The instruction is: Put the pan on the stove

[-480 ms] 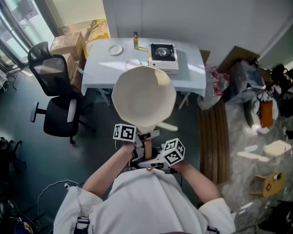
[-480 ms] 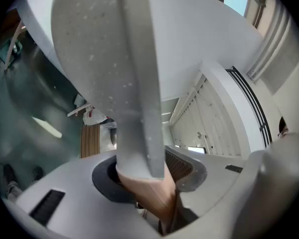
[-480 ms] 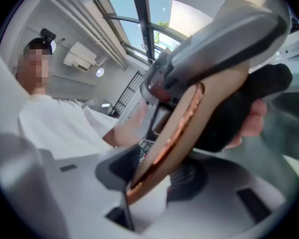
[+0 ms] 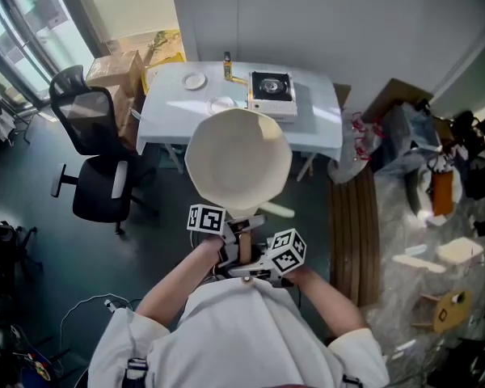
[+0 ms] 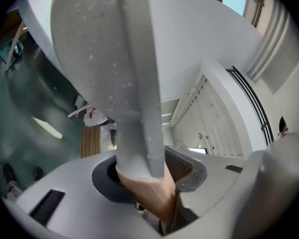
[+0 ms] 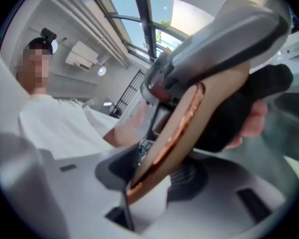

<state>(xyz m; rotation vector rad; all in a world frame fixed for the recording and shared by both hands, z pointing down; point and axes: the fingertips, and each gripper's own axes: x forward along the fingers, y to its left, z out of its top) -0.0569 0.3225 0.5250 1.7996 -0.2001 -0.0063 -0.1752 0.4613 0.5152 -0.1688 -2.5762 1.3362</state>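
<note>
Well short of the counter (image 4: 317,129) and stove (image 4: 269,87), we hold the pan (image 4: 238,158) aloft, left tongs (image 5: 147,177) and right tongs (image 6: 153,179) both apparently pinching its wooden handle (image 4: 243,247).

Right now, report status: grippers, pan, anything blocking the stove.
Left gripper and right gripper both shut on pan's handle. Pan held up, short of the table. Stove bare; chair off to the left.
</note>
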